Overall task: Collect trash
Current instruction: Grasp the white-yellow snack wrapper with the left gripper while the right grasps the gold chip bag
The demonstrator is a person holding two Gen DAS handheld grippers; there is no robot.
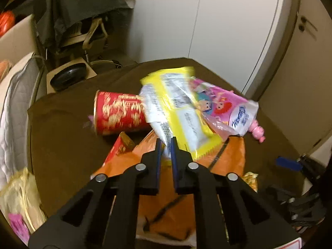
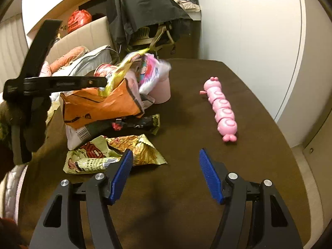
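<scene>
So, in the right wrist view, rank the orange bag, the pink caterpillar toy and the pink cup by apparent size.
1. orange bag
2. pink caterpillar toy
3. pink cup, partly hidden behind the bag, so unsure.

A crumpled orange paper bag (image 2: 99, 103) sits on the brown table (image 2: 186, 186), with a red printed paper cup (image 1: 120, 114) lying behind it. A gold crinkled foil wrapper (image 2: 116, 153) lies before the bag, and a pink plastic caterpillar toy (image 2: 222, 108) well to its right. A yellow-edged plastic wrapper (image 1: 182, 112) appears to be partly in the bag's mouth.

A lived-in home room, suggested by a jacket-draped desk chair (image 1: 83, 20), folded bedding (image 2: 91, 60), cardboard box (image 2: 83, 35), white cupboard doors (image 1: 207, 20)
</scene>
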